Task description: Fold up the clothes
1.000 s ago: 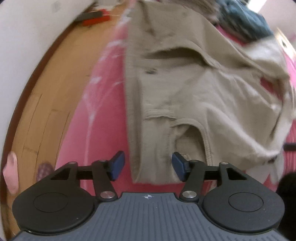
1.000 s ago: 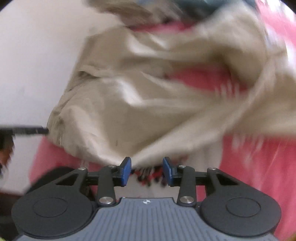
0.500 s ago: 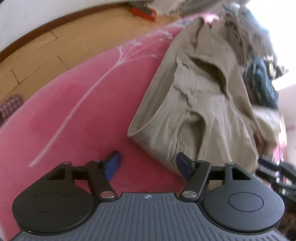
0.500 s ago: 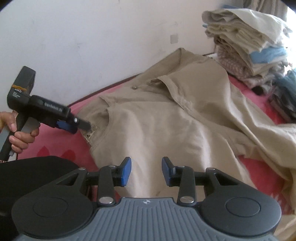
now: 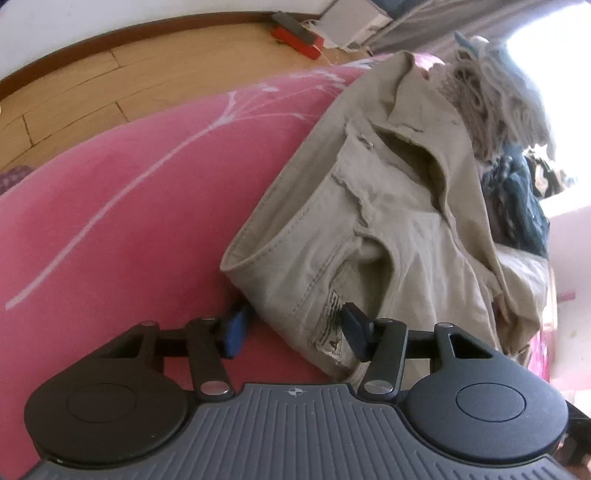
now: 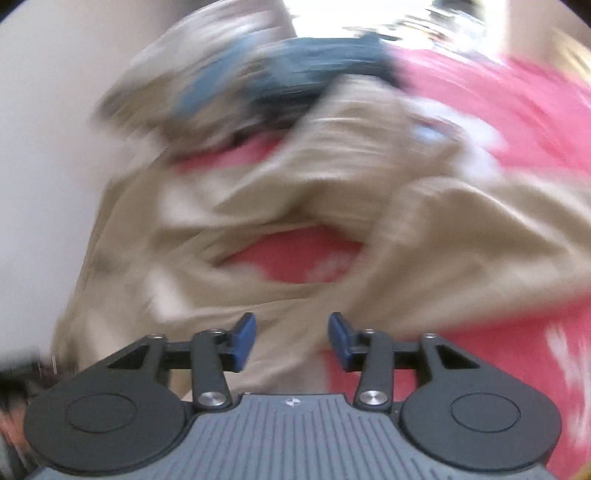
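Pink bedspread (image 5: pixel 122 221); beige shirt (image 5: pixel 369 229) collar between parted left gripper (image 5: pixel 293 328) jaws. Right gripper (image 6: pixel 291 341) parted over shirt, blurred.

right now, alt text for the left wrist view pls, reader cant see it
The open left gripper straddles the near corner of a beige garment lying rumpled on a pink bedcover, its blue fingertips on either side of a sewn label. A heap of other clothes sits behind, with wooden floor beyond the bed.

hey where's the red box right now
In the left wrist view, the red box lies on the wooden floor at the top, beyond the pink bedspread, beside a white box.
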Motion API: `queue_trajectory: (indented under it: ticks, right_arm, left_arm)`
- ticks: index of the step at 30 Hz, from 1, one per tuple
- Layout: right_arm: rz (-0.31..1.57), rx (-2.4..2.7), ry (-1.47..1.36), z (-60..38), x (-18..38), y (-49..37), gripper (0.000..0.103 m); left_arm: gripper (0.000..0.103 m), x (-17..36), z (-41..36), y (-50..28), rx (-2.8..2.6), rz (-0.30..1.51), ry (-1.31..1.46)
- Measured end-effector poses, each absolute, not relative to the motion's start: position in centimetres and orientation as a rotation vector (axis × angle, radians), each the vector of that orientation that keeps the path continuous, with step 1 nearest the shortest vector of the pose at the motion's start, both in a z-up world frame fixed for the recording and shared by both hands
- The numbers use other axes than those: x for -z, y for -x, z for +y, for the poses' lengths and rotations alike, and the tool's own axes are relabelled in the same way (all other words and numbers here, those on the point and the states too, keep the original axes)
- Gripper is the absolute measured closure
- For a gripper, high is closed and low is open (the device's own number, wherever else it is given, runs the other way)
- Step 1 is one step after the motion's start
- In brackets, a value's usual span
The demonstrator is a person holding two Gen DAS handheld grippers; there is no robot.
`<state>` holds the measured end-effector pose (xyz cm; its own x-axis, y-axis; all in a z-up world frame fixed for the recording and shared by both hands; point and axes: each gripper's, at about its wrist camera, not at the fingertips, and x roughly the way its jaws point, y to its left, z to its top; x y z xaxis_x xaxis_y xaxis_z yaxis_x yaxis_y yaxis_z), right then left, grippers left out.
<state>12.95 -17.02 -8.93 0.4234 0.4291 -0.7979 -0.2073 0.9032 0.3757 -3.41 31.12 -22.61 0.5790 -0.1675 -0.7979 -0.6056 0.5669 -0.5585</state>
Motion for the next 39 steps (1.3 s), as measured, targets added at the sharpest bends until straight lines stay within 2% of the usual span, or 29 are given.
queue_trajectory:
  ticks: [1,3,5,7,8,10,13,20,22,24,25,26,32,35,39]
  right_arm:
    - [1.07,-0.347,-0.337,-18.9,9.3,-13.5,0.049]
    - [1.073,-0.23,-0.547,-22.5,10.2,-14.5,0.037]
    - [1.051,-0.148,-0.689,-25.1,10.8,-15.5,0.036]
    - [1.021,-0.097,-0.776,-26.9,11.2,-16.6,0.035]
    - [1.014,-0.094,-0.776,-27.1,11.1,-17.1,0.033]
    - [1.006,-0.097,-0.767,-27.2,10.8,-18.3,0.033]
    - [1.038,-0.129,-0.706,-25.9,10.6,-20.0,0.033]
    - [1.169,-0.105,-0.531,-17.3,13.6,-22.1,0.03]
    - [1.191,-0.062,-0.394,-14.8,14.9,-22.1,0.042]
    - [1.18,-0.055,-0.389,-14.5,15.4,-21.3,0.081]
    - [1.173,-0.054,-0.394,-14.5,15.6,-20.9,0.091]
    - [1.175,-0.051,-0.424,-14.8,15.6,-20.3,0.096]
    - [1.157,-0.097,-0.564,-16.1,12.9,-14.7,0.097]
    - [1.193,-0.11,-0.54,-16.3,13.2,-12.1,0.096]
    - [1.376,-0.089,-0.52,-18.3,16.3,-10.4,0.081]
  left_arm:
    - [0.048,22.6,31.0,3.2,-0.316,0.941,0.974]
    - [0.047,22.6,30.8,3.0,-0.349,0.923,0.988]
    - [0.051,22.5,30.6,2.8,-0.386,0.903,0.998]
    - [0.062,22.4,30.4,2.6,-0.423,0.883,1.008]
    - [0.065,22.4,30.3,2.5,-0.441,0.873,1.013]
    - [0.078,22.2,30.1,2.2,-0.473,0.858,1.009]
    - [0.091,21.2,29.7,1.4,-0.495,0.858,0.938]
    - [0.093,20.0,31.0,-0.5,-0.53,0.863,0.866]
    - [0.093,20.0,31.1,-0.9,-0.531,0.88,0.833]
    - [0.093,19.9,31.3,-1.3,-0.533,0.885,0.807]
    - [0.093,19.8,31.4,-1.5,-0.534,0.887,0.794]
    - [0.093,19.7,31.5,-1.6,-0.535,0.89,0.781]
    - [0.094,17.7,34.1,-2.5,-0.527,0.838,0.695]
    - [0.094,17.0,35.1,-2.7,-0.535,0.827,0.674]
    - [0.094,18.1,35.3,-2.2,-0.566,0.874,0.675]
